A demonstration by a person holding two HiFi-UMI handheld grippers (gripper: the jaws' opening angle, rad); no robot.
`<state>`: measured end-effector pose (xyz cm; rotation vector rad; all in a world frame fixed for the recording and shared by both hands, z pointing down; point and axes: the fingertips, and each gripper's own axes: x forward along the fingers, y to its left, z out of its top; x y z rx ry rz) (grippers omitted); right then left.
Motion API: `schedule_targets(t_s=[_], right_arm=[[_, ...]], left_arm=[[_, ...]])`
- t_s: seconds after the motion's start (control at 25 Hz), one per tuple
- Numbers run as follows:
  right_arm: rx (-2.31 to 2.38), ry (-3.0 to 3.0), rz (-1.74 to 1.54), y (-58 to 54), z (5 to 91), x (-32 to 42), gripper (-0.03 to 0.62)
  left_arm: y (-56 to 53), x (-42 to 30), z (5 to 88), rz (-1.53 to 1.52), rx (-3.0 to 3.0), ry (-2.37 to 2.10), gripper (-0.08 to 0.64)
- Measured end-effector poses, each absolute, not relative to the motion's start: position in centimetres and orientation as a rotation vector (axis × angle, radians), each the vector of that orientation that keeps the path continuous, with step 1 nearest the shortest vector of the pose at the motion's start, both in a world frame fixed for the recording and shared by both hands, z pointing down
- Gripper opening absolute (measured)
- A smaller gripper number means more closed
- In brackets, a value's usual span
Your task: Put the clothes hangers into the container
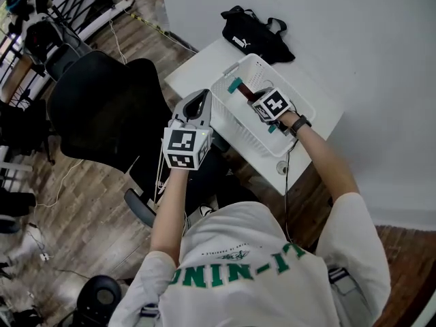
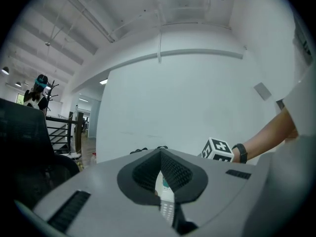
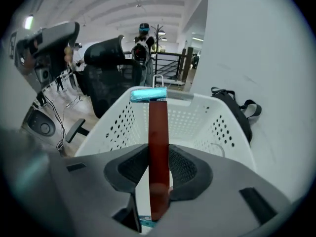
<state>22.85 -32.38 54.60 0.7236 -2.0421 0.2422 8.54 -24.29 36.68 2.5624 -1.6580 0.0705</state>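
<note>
A white perforated basket (image 1: 240, 129) stands on a small white table (image 1: 194, 67). My right gripper (image 1: 257, 99) points steeply down over the basket and is shut on a clothes hanger (image 1: 243, 90) with a red-brown bar and teal ends. In the right gripper view the hanger (image 3: 158, 125) runs up from between the jaws, its teal tip over the basket's (image 3: 207, 115) far rim. My left gripper (image 1: 196, 107) hovers level by the basket's left edge, its jaws met at the tips with nothing held. In the left gripper view, that gripper (image 2: 161, 153) faces a white wall.
A black bag (image 1: 255, 36) lies on the table's far corner, against the white wall. A black office chair (image 1: 109, 107) stands left of the table, under my left arm. Cables run across the wooden floor (image 1: 75, 210). The right gripper's marker cube (image 2: 217, 151) shows in the left gripper view.
</note>
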Motion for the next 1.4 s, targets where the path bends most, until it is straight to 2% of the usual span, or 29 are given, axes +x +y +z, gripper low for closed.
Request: schedule_targets(t_s=[0.4,0.72,0.76,0.8,0.84,0.88,1.12,1.4], right_arm=[[0.523,-1.775,0.394,-33.4,67.6,24.4,0.138],[0.452,-1.699,0.37,-32.8,73.2,23.9,0.14],[0.448,-1.704,0.374,-32.6,73.5,23.8,0.142],[0.438,-1.711,0.384,-32.3,73.7,23.8,0.174],[0.429,-1.72,0.398,-32.1,73.7,23.7,0.246],[0.427,-1.731,0.407,-32.1,73.6,23.6,0.276],[0.475,-1.852,0.367,-33.9,68.3,22.6,0.276],[0.534,-2.028,0.251,-33.1,58.3,21.7,0.275]], left_arm=[[-26.4,6.9,39.8,0.122,2.466,-1.705,0.005],[-25.9,4.3,41.2,0.156,2.387,-1.774,0.005],[-25.8,4.0,41.4,0.157,2.377,-1.781,0.005],[-25.6,3.7,41.7,0.159,2.367,-1.785,0.005],[-25.4,3.5,42.0,0.162,2.357,-1.788,0.005],[-25.3,3.3,42.2,0.164,2.35,-1.79,0.005],[-24.3,3.0,42.4,0.15,2.343,-1.793,0.005],[-21.9,2.6,40.7,0.138,2.38,-1.79,0.005]])
